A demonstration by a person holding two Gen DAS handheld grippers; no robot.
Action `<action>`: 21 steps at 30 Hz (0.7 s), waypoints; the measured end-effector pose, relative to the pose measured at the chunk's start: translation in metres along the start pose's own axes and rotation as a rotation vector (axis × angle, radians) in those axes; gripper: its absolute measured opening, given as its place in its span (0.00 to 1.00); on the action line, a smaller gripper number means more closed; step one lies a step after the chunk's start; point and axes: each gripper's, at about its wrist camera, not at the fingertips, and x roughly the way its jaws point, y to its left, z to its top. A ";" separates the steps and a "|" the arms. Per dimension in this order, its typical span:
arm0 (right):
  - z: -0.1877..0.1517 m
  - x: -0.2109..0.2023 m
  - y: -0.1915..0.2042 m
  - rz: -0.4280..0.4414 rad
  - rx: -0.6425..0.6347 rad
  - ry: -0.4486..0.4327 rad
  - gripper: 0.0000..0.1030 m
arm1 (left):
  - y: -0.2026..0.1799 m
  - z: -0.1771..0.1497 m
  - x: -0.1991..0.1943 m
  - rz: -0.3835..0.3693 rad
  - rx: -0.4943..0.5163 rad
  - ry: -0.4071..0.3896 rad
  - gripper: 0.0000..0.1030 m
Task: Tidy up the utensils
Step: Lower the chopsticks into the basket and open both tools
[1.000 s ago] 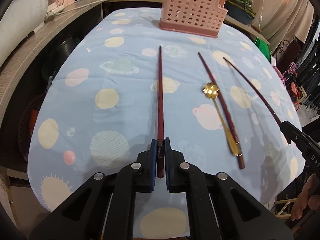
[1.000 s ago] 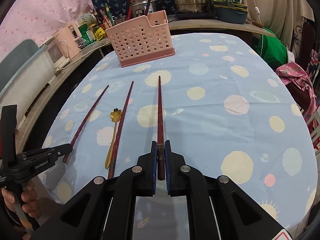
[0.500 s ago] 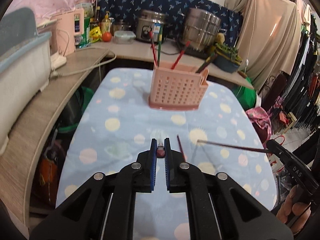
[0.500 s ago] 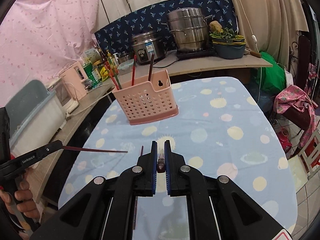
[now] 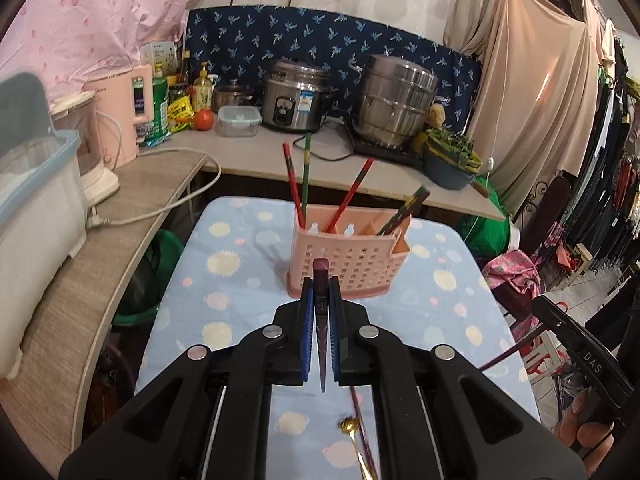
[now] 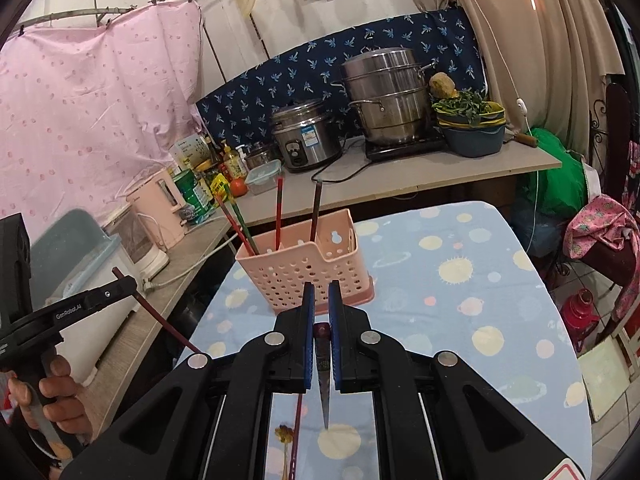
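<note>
Carrying stage, both tools loaded. Left gripper: jaws clamped on one dark red chopstick, thick end up, tip hanging below. Right gripper: likewise pinched on a second chopstick. Pink basket: upright on the table just beyond both tools, several chopsticks already standing inside. Near side of basket: a gold spoon and another chopstick lying on the spotted cloth. Next move, judged: bring each tip above a basket compartment, lower, release.

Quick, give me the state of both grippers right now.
Left gripper: shut on a dark red chopstick, lifted off the table.
Right gripper: shut on another dark red chopstick, also lifted.
</note>
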 end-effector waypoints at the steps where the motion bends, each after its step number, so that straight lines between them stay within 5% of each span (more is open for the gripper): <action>1: 0.008 0.001 0.001 0.011 0.006 -0.012 0.07 | -0.001 0.006 0.000 -0.002 0.001 -0.010 0.07; 21: 0.164 0.060 0.031 0.081 0.039 -0.270 0.07 | -0.017 0.151 0.023 0.016 0.010 -0.238 0.07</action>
